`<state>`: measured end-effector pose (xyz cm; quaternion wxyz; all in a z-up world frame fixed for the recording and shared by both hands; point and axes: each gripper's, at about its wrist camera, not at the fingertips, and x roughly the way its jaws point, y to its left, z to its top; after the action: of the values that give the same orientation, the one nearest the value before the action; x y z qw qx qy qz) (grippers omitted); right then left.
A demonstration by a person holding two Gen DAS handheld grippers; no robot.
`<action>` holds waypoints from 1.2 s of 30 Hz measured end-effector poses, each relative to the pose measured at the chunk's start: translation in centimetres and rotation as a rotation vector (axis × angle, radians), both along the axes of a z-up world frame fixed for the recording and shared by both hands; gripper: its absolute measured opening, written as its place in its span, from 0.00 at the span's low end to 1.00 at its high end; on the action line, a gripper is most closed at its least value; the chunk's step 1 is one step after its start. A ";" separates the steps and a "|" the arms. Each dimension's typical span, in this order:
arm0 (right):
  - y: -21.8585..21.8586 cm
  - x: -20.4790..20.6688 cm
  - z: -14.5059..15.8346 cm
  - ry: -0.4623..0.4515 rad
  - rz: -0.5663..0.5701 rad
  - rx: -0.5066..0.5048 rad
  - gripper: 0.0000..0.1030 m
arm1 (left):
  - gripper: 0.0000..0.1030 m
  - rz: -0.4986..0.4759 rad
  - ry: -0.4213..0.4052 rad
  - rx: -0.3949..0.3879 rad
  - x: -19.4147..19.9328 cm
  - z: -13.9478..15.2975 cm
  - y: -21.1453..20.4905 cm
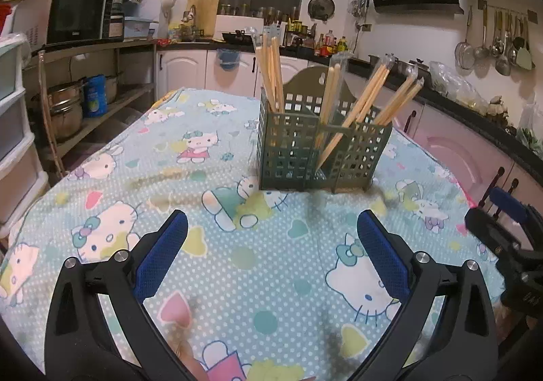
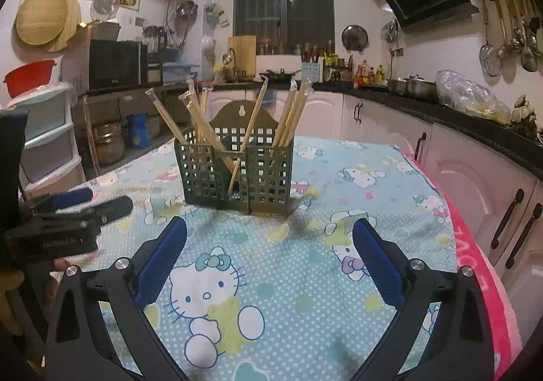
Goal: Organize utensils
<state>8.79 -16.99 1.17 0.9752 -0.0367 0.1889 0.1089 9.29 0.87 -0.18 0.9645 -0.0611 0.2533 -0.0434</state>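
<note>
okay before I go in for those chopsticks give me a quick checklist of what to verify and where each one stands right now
1. Left tongs open, nothing between: ok.
2. Right tongs open, nothing between: ok.
3. Green holder upright on the tablecloth: ok.
4. Chopsticks standing in the holder, tops within view: ok.
5. Cloth between tongs and holder free of objects: ok.
6. Which chopsticks belong in which compartment: cannot tell.

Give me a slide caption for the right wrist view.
Open right gripper faces a green utensil caddy holding chopsticks.
</note>
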 end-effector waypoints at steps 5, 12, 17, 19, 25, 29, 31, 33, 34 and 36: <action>0.0 -0.1 -0.4 -0.013 -0.004 -0.005 0.94 | 0.89 0.009 -0.004 0.010 -0.2 -0.6 -0.1; -0.1 0.1 -1.2 -0.002 -0.014 -0.001 0.94 | 0.89 0.018 -0.002 0.014 -0.2 -1.1 0.0; -0.1 0.1 -1.3 -0.002 -0.015 -0.002 0.94 | 0.89 0.026 -0.007 0.023 -0.2 -1.1 -0.1; -0.1 0.1 -1.2 -0.004 -0.014 -0.002 0.94 | 0.89 0.026 -0.010 0.026 -0.3 -1.1 -0.2; 0.0 0.1 -1.3 -0.001 -0.010 -0.001 0.94 | 0.89 0.033 -0.011 0.028 -0.4 -1.1 -0.2; 0.1 0.2 -1.2 0.001 -0.012 -0.001 0.94 | 0.89 0.035 -0.010 0.027 -0.3 -1.1 -0.1; 0.1 0.2 -1.3 0.003 -0.013 -0.001 0.94 | 0.89 0.038 -0.010 0.029 -0.3 -1.1 -0.1; 0.0 0.1 -1.3 0.003 -0.016 0.000 0.94 | 0.89 0.039 -0.008 0.030 -0.3 -1.1 0.0; 0.0 0.1 -1.3 0.003 -0.016 0.002 0.94 | 0.89 0.040 -0.009 0.029 -0.3 -1.1 0.0; 0.0 0.2 -1.3 0.005 -0.018 0.004 0.94 | 0.89 0.039 -0.009 0.029 -0.3 -1.1 0.0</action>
<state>9.03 -17.01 -0.09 0.9758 -0.0327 0.1915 0.1009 8.97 0.89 -1.30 0.9671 -0.0517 0.2482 -0.0210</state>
